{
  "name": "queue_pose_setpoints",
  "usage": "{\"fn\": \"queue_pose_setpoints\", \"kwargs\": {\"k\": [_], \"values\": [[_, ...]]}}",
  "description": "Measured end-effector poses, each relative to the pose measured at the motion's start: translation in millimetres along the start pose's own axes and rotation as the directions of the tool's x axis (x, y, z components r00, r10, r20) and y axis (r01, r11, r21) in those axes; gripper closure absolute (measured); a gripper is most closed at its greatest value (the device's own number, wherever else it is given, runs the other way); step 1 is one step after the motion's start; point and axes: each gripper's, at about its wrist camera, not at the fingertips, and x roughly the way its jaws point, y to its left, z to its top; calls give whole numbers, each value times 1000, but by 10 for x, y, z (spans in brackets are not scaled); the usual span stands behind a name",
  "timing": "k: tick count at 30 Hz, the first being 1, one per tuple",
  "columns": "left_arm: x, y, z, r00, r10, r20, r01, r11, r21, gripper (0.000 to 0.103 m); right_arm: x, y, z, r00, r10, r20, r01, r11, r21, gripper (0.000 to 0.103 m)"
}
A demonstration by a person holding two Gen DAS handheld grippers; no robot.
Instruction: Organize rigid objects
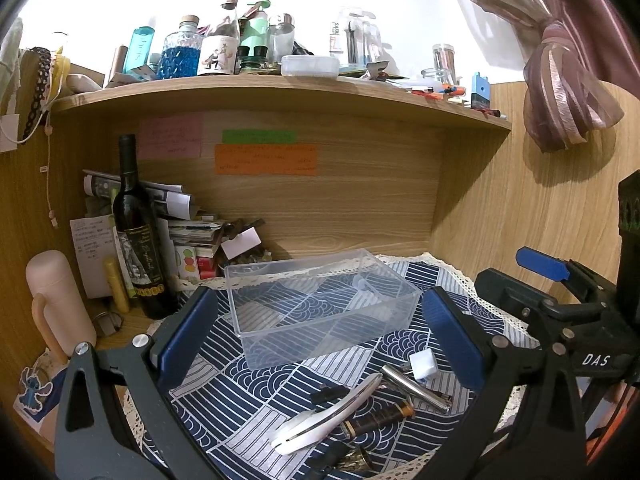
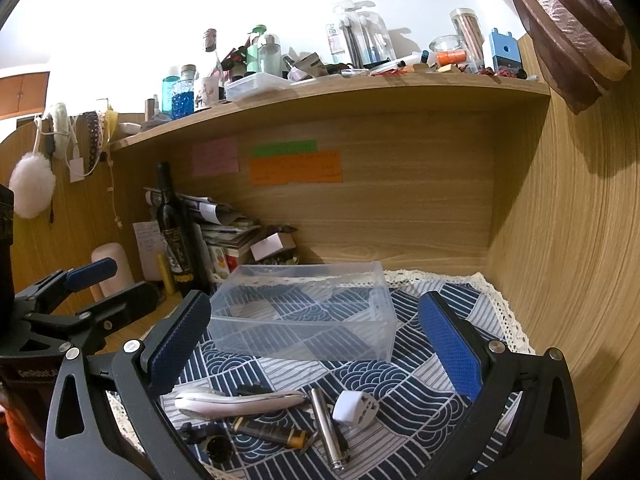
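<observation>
our right gripper, jaws wide and empty like the left gripper, hovers nearest the metal tube, whose long axis points toward the clear box.

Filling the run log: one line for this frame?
phase: pre-grasp | left gripper: open | right gripper: open | clear plastic box: empty | white plug adapter, steel cylinder: on cloth
</observation>
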Motion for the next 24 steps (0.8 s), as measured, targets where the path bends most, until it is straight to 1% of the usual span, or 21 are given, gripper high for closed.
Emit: {"fn": "queue_pose_setpoints", "kwargs": {"k": [9, 15, 16, 18, 20, 22, 24], "values": [[21, -35, 1, 1000, -12, -4, 12, 1000, 11, 0, 17, -14, -3, 1000, -4, -4, 4, 1000, -3, 0], [129, 21, -36, 998, -31, -52, 31, 1000, -6, 0, 91, -103, -31, 998, 20, -52, -19, 1000, 21, 0], [157, 40, -47, 998, -30, -62, 29, 999, -12, 3, 109, -134, -43, 998, 17, -62, -15, 999, 28, 0], [222, 72, -83, 995, -27, -95, 26, 1000, -17, 21, 141, -197, -78, 997, 11, -81, -8, 999, 37, 1], [299, 99, -149, 990, -33, -139, 30, 999, -23, 28, 182, -248, -123, 995, 2, -104, 2, 999, 36, 4], [380, 131, -257, 983, -35, -183, 31, 999, -27, 32, 225, -283, -176, 991, -4, -133, 9, 999, 37, 13], [446, 142, -362, 975, -32, -220, 27, 999, -24, 39, 295, -325, -258, 985, -11, -175, 17, 999, 34, 18]]}}
